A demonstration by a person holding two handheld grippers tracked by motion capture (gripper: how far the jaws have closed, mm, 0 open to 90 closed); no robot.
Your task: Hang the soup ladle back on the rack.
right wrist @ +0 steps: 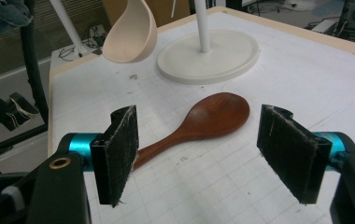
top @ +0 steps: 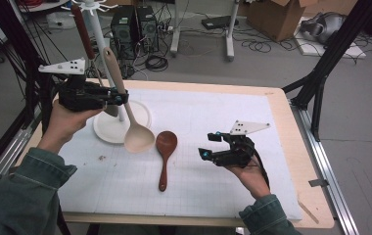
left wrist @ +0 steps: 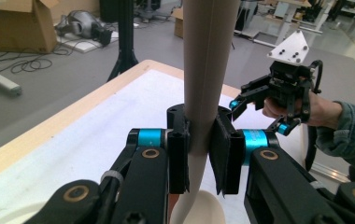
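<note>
A person stands at a worktop (top: 282,161) covered with a white gridded mat, a two-jaw gripper in each hand, green sleeves entering from the bottom of the high view.

The left gripper (top: 120,98) is raised above the left side of the worktop, held roughly level with the hand beneath it and its grey three-cornered plate on top. Its jaws are clenched on the handle of a pale wooden spoon (top: 137,134). The spoon hangs tilted, handle up and away, bowl down and clear of the mat, just in front of a round white stand base (top: 108,129). In the left gripper view the pale handle (left wrist: 208,70) rises straight up between the two black pads, which press on it from both sides.

The right gripper (top: 206,147) is low over the right half of the worktop, palm under it, pointing left. Its jaws stand apart and have just been opening, with nothing between them. In the right gripper view the dark pads (right wrist: 119,154) frame a dark red-brown wooden spoon (right wrist: 213,116) lying flat on the mat beyond them, its bowl toward the stand base (right wrist: 208,56).

No readable writing or brand marks can be made out.
</note>
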